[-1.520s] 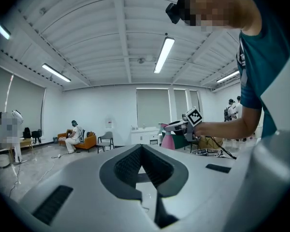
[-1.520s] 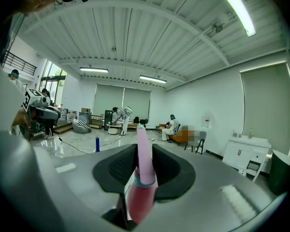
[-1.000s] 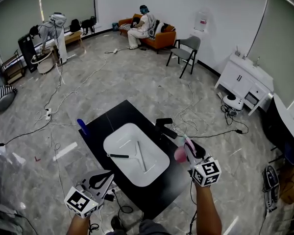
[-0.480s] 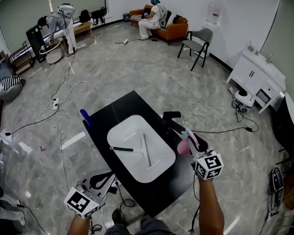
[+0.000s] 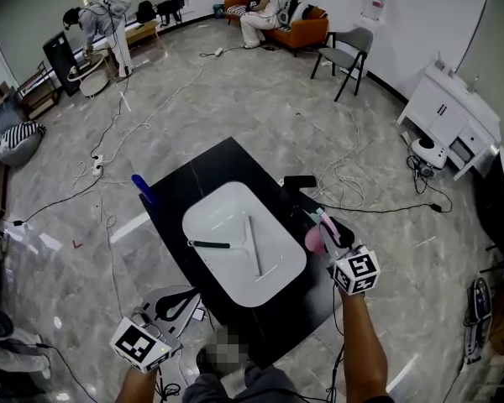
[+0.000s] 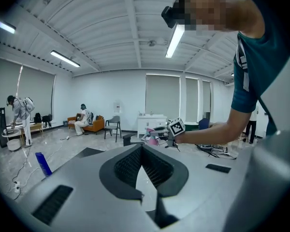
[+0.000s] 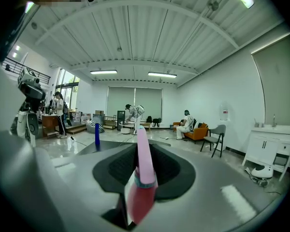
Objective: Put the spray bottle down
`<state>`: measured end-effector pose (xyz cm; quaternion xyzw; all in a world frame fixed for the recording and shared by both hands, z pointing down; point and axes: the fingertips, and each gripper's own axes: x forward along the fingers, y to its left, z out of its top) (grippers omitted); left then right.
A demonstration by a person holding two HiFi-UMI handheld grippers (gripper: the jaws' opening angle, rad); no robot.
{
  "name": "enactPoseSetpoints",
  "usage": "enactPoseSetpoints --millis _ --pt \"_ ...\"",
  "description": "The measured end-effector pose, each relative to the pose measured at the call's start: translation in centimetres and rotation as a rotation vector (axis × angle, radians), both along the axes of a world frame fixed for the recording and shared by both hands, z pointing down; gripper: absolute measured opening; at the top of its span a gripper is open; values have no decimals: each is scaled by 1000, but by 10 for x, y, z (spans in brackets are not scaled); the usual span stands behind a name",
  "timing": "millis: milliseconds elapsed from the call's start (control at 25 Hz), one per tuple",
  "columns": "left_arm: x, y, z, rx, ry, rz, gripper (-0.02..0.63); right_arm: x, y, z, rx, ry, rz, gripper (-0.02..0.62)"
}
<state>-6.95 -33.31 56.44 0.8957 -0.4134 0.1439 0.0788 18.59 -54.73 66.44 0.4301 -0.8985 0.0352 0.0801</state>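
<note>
My right gripper [image 5: 323, 230] is shut on a pink spray bottle [image 5: 313, 240], held over the right edge of the black table [image 5: 193, 183]. In the right gripper view the spray bottle [image 7: 144, 168] stands between the jaws with its pink neck pointing up and away. A white tray [image 5: 203, 212] lies in the middle of the table, with a black-handled tool [image 5: 208, 244] and a white stick [image 5: 254, 243] in it. My left gripper [image 5: 178, 302] hangs off the table's near left corner, shut and holding nothing; the left gripper [image 6: 142, 149] looks across at the right hand.
A blue bottle [image 5: 143, 190] stands at the table's left corner. A black object [image 5: 300, 181] lies at its far right edge. Cables [image 5: 344, 193] trail over the floor. A chair [image 5: 350, 57], an orange sofa [image 5: 298, 30], a white cabinet [image 5: 449, 112] and people stand far off.
The right gripper has come down with the spray bottle toward the table's right edge. The left gripper has sunk a little. The head view has shifted forward.
</note>
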Motion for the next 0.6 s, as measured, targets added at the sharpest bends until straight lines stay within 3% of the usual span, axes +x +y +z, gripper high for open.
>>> enactPoseSetpoints --millis 600 --pt "8 -15 29 -31 -7 -9 -8 14 -19 57 -16 -3 1 106"
